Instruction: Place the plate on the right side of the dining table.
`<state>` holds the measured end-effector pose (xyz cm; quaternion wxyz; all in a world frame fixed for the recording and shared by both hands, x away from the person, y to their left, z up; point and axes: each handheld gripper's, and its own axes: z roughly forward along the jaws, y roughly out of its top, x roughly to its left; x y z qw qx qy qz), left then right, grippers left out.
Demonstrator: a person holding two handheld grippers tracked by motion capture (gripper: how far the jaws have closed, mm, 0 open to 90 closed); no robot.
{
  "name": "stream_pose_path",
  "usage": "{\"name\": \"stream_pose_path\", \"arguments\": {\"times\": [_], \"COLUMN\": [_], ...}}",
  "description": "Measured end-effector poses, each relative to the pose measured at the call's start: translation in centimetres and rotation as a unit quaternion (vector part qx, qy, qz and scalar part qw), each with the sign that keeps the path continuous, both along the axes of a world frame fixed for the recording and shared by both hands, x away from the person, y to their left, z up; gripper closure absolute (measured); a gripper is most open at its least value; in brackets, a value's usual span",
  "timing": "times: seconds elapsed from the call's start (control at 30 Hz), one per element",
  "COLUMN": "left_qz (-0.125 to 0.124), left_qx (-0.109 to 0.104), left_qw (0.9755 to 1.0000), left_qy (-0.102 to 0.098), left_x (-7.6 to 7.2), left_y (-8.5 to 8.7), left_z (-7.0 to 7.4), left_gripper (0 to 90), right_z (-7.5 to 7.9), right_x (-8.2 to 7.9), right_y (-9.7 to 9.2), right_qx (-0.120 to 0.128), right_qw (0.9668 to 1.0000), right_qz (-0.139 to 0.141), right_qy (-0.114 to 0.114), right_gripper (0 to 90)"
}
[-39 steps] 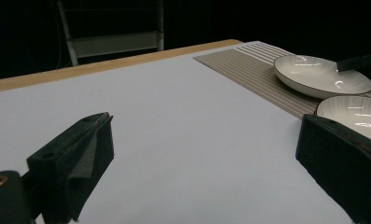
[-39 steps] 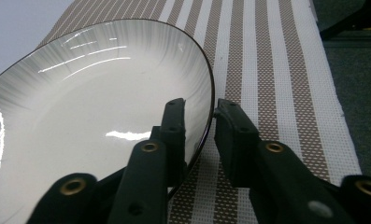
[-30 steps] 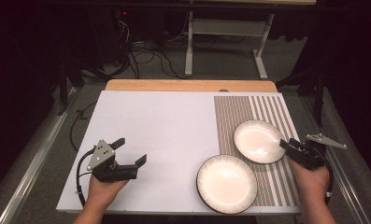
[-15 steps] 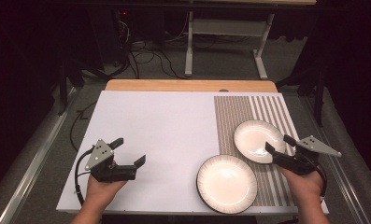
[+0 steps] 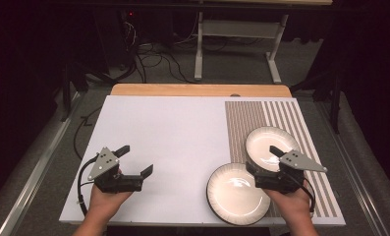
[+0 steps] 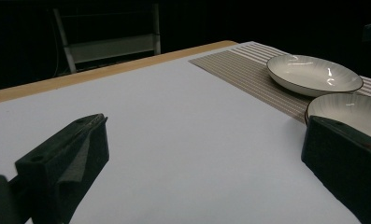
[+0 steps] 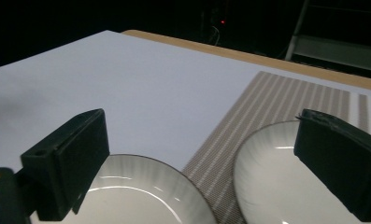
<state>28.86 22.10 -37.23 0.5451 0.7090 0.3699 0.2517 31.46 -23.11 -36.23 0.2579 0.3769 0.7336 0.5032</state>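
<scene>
Two white plates with dark rims lie at the table's right. The far plate [image 5: 267,143] [image 6: 314,74] [image 7: 276,186] rests on the striped mat [image 5: 241,120]. The near plate [image 5: 234,194] [image 6: 351,109] [image 7: 127,196] lies half on the mat by the front edge. My right gripper [image 5: 262,159] [image 7: 202,116] hovers over the gap between them. Its jaws have just been opening and stand wide, with nothing gripped. My left gripper [image 5: 136,160] [image 6: 204,123] is open above the bare white table [image 5: 173,132] at front left.
A wooden strip [image 5: 197,90] runs along the table's back edge. Behind it are a metal stand [image 5: 232,34] and cables [image 5: 148,54] on the floor. The white surface stretches between the two grippers.
My right gripper has moved left from the far plate's right rim to over the gap between the plates, and its jaws stand wider. The left gripper and both plates have stayed put.
</scene>
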Motion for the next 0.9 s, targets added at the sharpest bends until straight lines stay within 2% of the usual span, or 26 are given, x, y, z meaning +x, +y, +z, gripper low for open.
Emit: {"name": "stream_pose_path", "arguments": {"times": [0.17, 0.33, 0.4, 0.53, 0.67, 0.9], "left_qz": [0.0, -0.002, 0.0, 0.004, 0.002, 0.004], "left_qx": [0.0, -0.001, 0.005, 0.004, 0.008, 0.008], "left_qw": [1.0, 1.0, 1.0, 1.0, 0.9999, 0.9999], "left_qy": [-0.003, 0.001, 0.004, 0.004, 0.007, 0.01], "left_x": [-0.2, 0.1, 0.2, 0.1, -0.1, -0.1], "left_y": [-0.1, -0.2, -0.4, -0.7, -0.9, -0.8], "left_z": [0.1, -0.2, -0.3, -0.4, -0.5, -0.6], "left_gripper": [0.2, 0.0, 0.0, 0.0, 0.0, 0.0], "right_z": [0.0, -0.3, -0.5, -0.6, -0.5, -0.6], "right_x": [-0.9, -1.3, -1.2, -1.0, -1.1, -0.9], "right_y": [1.4, 0.8, 0.4, -0.3, -0.3, 0.0], "right_qx": [0.006, 0.003, 0.002, 0.011, 0.009, 0.008], "right_qw": [0.9998, 0.9996, 0.9996, 0.9997, 0.9995, 0.9995], "right_qz": [0.016, 0.024, 0.025, 0.019, 0.024, 0.029], "right_qy": [-0.002, -0.014, -0.015, -0.012, -0.019, -0.013], "right_gripper": [0.7, 0.7, 0.7, 0.7, 0.7, 0.6]}}
